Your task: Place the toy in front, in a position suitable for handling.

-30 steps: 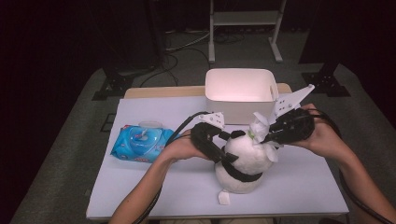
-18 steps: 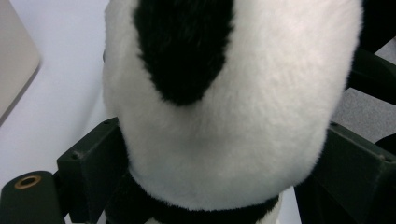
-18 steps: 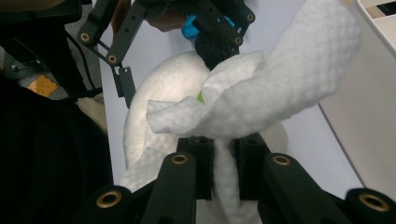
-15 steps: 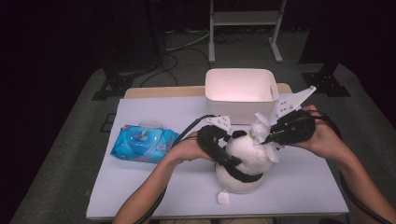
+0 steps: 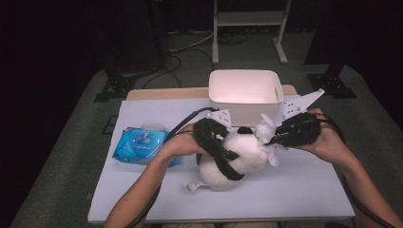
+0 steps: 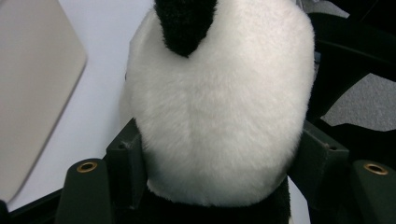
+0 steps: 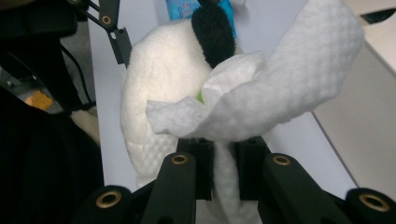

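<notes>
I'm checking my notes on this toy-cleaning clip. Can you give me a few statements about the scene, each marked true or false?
1. The right tool pinches a white wipe. True.
2. The plush toy lies inside the white bin. False: it sits on the table, in front of the bin.
3. The left tool has the toy's white head between its jaws. True.
4. The blue wipes pack sits on the table's right. False: it lies to the left of the toy.

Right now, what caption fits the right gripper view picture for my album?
The right gripper, shut on a white wipe, holds it against the plush panda beside its black ear.
</notes>
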The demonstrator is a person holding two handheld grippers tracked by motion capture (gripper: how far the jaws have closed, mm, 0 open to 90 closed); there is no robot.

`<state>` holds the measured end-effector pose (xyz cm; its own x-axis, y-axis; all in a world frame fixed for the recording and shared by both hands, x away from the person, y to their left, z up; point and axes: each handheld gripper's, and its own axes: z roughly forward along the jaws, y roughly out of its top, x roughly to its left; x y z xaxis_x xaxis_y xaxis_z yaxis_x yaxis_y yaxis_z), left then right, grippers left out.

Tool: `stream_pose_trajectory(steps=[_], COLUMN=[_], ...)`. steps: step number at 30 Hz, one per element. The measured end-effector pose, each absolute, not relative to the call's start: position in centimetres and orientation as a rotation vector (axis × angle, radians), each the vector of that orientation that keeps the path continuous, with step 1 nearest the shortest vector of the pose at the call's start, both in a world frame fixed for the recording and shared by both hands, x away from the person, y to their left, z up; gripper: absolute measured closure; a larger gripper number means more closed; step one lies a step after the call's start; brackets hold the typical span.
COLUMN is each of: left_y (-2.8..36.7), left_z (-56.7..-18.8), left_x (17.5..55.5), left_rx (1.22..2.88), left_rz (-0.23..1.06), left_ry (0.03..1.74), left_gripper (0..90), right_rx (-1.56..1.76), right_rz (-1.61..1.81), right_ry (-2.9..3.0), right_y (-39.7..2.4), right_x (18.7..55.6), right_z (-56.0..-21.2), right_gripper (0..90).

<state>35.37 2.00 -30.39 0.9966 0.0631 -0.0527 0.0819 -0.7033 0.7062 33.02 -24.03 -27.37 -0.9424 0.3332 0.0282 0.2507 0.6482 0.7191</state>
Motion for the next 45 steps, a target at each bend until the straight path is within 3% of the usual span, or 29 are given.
stream_pose_trajectory(steps=[11, 32, 45], left_y=[-2.0, 0.9, -0.2], left_z=[-31.4, -32.7, -33.3], left_x=[34.8, 34.4, 33.9], left_rx=[2.411, 2.444, 2.428], left_rz=[-0.026, -0.025, -0.040], left_ry=[0.036, 0.081, 0.051], left_gripper=[25.1, 19.5, 21.7], right_rx=[0.433, 0.678, 0.522], right_rz=[1.089, 1.049, 1.033], right_ry=[2.794, 2.844, 2.883], right_y=[-23.5, -28.0, -23.9], right_x=[32.3, 32.1, 32.6], right_z=[-27.2, -32.6, -31.8], right_gripper=[79.5, 79.5, 79.5])
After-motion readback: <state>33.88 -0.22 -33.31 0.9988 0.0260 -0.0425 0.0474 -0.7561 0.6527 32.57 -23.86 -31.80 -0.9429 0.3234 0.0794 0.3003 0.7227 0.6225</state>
